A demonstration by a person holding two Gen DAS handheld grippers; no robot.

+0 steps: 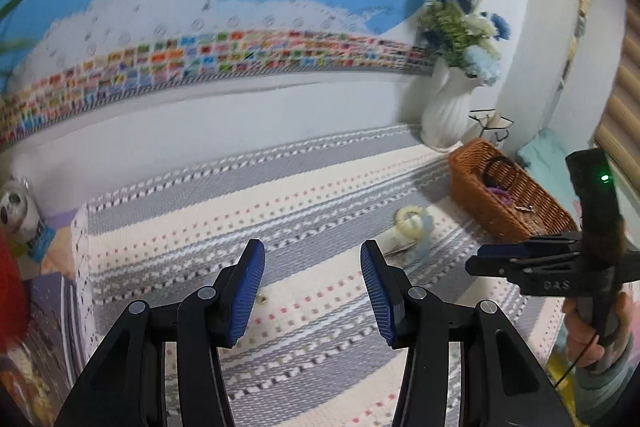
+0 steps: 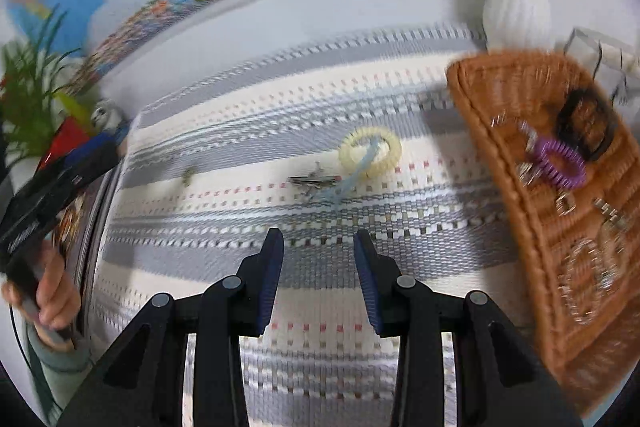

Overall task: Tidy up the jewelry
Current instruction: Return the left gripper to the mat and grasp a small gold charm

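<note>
A pale yellow coil hair tie (image 2: 370, 148) lies on the striped woven mat (image 2: 280, 163) with a light blue band (image 2: 352, 179) across it and a dark metal clip (image 2: 314, 181) beside it; they also show in the left wrist view (image 1: 409, 220). A small earring (image 2: 187, 174) lies further left. A brown wicker basket (image 2: 516, 163) on the right holds a purple coil tie (image 2: 560, 163), a black ring (image 2: 584, 125) and several silver pieces. My right gripper (image 2: 318, 277) is open and empty, short of the clip. My left gripper (image 1: 312, 293) is open and empty above the mat.
A white ribbed vase (image 1: 446, 111) with blue flowers stands behind the basket (image 1: 500, 187). A wire stand (image 1: 490, 125) is beside it. A world map covers the wall. A green plant (image 2: 32, 95) and a red object sit at the mat's left.
</note>
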